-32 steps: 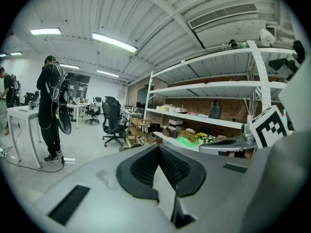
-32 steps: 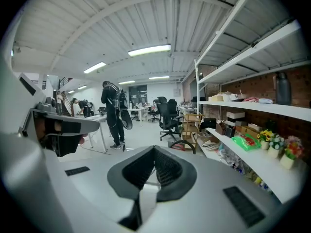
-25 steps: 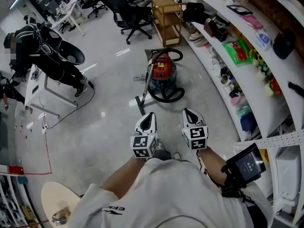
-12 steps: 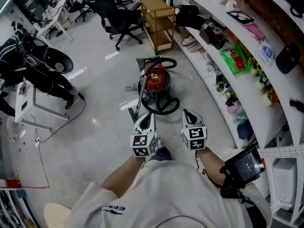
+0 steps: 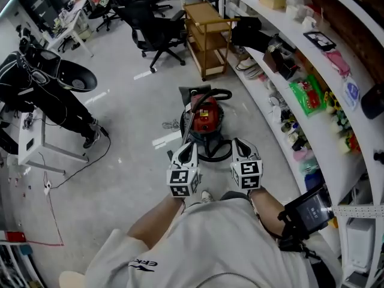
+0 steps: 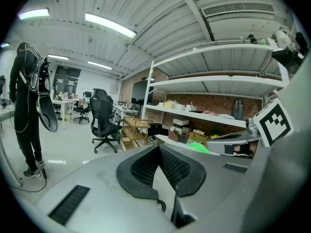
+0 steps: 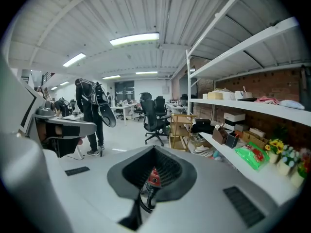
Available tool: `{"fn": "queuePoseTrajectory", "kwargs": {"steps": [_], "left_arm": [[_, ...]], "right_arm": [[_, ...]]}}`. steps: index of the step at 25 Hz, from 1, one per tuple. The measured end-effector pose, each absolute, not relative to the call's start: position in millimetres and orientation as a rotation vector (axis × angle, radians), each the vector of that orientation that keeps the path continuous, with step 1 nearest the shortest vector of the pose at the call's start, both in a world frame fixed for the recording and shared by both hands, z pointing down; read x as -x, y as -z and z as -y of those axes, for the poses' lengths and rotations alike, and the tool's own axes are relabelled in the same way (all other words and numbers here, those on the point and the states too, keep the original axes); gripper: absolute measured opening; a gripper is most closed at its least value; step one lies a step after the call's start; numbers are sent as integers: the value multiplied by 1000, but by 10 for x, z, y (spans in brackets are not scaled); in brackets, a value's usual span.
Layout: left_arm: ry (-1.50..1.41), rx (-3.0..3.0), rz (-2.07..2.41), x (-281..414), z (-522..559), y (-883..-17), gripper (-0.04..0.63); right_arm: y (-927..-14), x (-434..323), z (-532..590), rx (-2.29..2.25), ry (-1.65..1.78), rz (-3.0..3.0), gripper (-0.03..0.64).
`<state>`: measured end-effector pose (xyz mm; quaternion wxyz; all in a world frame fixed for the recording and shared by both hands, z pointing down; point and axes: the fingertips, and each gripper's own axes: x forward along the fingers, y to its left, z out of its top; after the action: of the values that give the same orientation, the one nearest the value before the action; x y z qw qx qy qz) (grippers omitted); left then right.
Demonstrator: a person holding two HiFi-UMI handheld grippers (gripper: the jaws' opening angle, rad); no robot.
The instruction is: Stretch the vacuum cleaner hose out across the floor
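- Left gripper [image 5: 188,144], white with a marker cube, held out low in front of the person's white shirt; jaws clenched together, nothing between them.
- Right gripper [image 5: 238,141], same build, just beside the left one and level with it; jaws also clenched, empty.
- Red and dark canister vacuum cleaner [image 5: 206,116] stands on the glossy grey floor [image 5: 120,179] just beyond both gripper tips; it shows through the notch in the right gripper view.
- Black ribbed vacuum hose [image 5: 220,92] is coiled in loops round the canister, not stretched out; no gripper touches it.
- Long white shelving [image 5: 282,110] full of small goods runs along the right.
- Wooden trolley [image 5: 207,38] and black office chair [image 5: 153,32] stand behind the vacuum.
- Person in black clothing [image 5: 42,95] stands far left.
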<state>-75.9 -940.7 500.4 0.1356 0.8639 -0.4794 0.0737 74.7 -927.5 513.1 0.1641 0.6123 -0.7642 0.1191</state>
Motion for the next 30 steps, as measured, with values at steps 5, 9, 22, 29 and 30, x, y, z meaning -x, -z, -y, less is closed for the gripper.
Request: {"fn": "queuePoseTrajectory", "kwargs": {"steps": [5,9,22,29,30], "left_arm": [[-222,-2500,1392,824,9729,-5024,3],[-250,-2489,1402,816,9953,-5095,3],[-352,-2385,1456,494,11307,-5499,3],[-425,-2340,1463,196,11992,-5722,3],[-441,-2335,1460,162,12074,-5774,3]], "right_arm": [[-5149,-714,9639,-1736,-337,2174,2],[-5232,-715,9908,-1708,-346,2182,2],[-5636,-1105,11352,-1585,-420,2176,2],[-5857,-1401,12050,-1524,-466,2156,2],[-5906,-1437,12149,-1517,-473,2152,2]]}}
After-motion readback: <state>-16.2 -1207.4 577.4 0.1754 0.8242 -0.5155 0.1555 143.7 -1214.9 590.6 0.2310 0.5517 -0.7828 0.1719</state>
